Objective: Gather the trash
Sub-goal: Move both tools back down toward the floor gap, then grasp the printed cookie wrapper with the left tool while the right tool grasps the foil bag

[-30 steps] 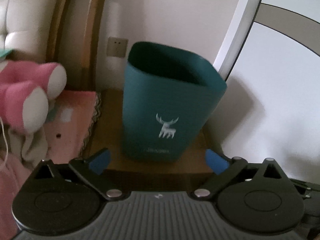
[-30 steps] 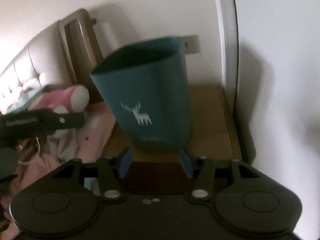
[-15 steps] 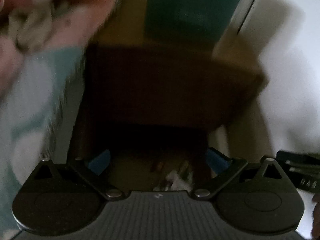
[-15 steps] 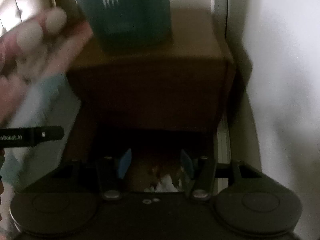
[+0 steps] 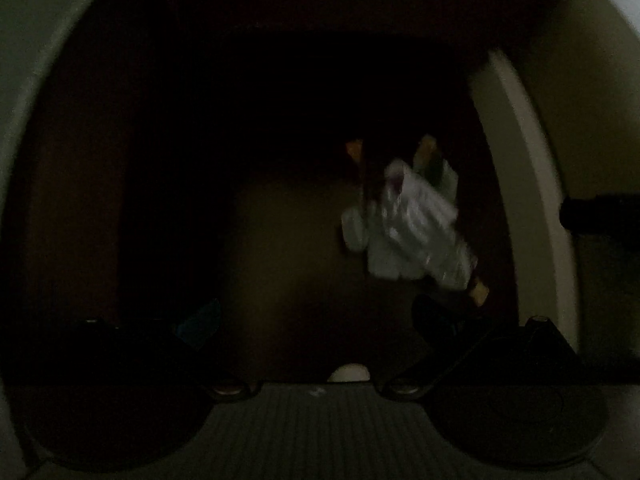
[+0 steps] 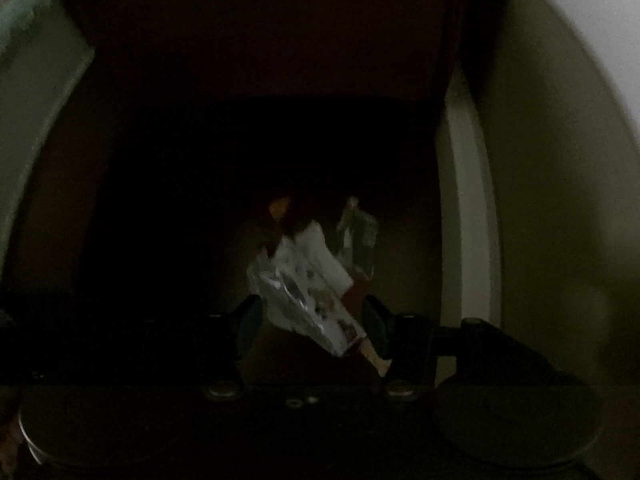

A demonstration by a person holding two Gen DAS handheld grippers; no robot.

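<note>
A heap of trash lies on the dim floor at the foot of a dark wooden nightstand: a crumpled white and silver wrapper (image 5: 416, 232) (image 6: 308, 296) with small orange-tipped scraps (image 5: 354, 148) around it and a greenish packet (image 6: 360, 248) behind it. My left gripper (image 5: 316, 320) is open, with the heap ahead and to the right of it. My right gripper (image 6: 312, 324) is open, its fingers either side of the wrapper's near end, not closed on it. The teal bin is out of view.
The nightstand front (image 6: 260, 48) rises above the heap. A pale wall and baseboard (image 6: 468, 208) (image 5: 524, 184) run along the right. A small white scrap (image 5: 348, 374) lies near the left gripper's base. The scene is very dark.
Both grippers have swung down from the teal bin on the nightstand to the dark floor below it. The trash heap now lies close in front of them.
</note>
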